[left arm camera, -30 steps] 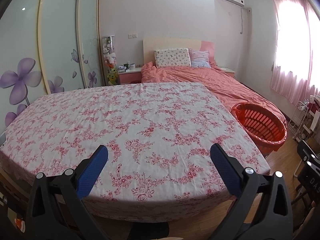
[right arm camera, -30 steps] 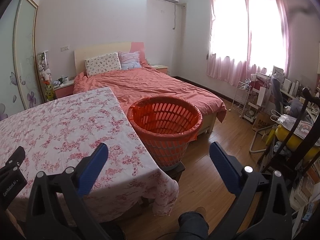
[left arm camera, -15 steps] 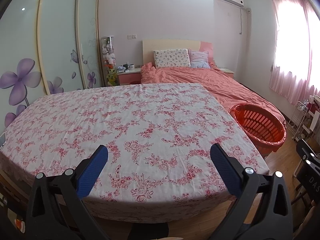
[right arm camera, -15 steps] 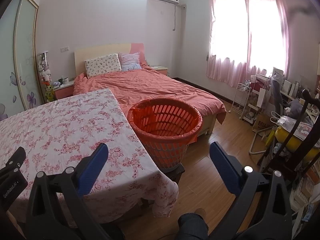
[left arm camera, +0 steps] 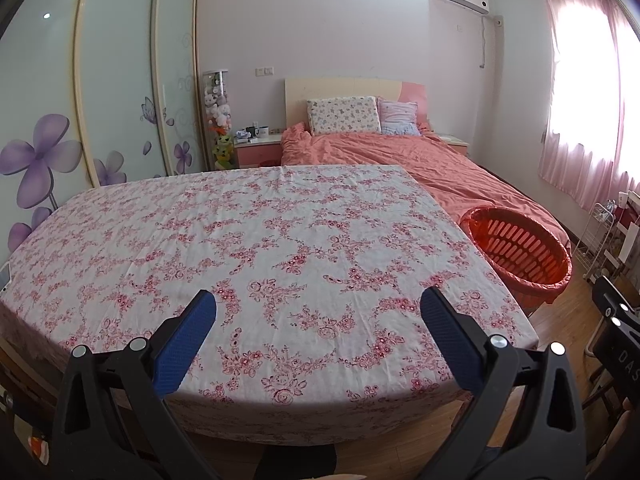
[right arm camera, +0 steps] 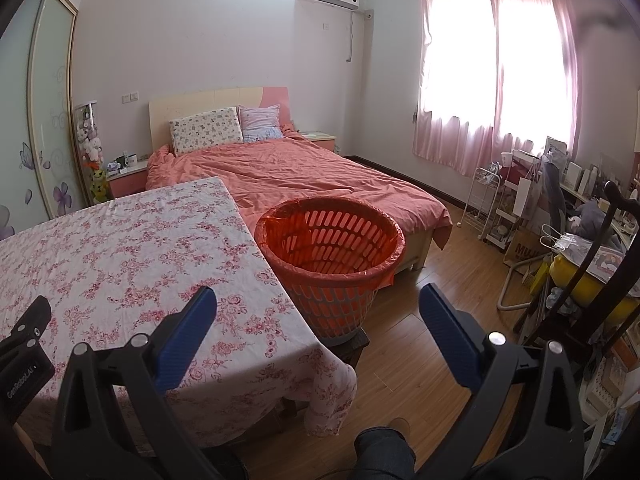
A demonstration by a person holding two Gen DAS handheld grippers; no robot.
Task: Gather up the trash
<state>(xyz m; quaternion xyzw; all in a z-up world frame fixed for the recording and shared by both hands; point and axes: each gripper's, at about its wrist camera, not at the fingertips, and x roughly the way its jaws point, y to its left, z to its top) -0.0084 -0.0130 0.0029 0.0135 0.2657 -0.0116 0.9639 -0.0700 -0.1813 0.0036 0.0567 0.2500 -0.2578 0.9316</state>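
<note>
both views are drifting only slightly since a second ago. i am holding the left gripper (left arm camera: 318, 312) spread wide and unloaded over the floral table (left arm camera: 280, 240). right gripper (right arm camera: 318, 312) is likewise gaping, carrying nothing; the orange basket (right arm camera: 332, 256) is sitting at 12 o'clock from it, just beside the table's edge.

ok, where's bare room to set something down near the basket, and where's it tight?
Free: the floral tablecloth, bare from its near edge to the bed; also the wood floor between the orange basket and the white rack. Crowded: the far right, with chair, bags and shelves.
</note>
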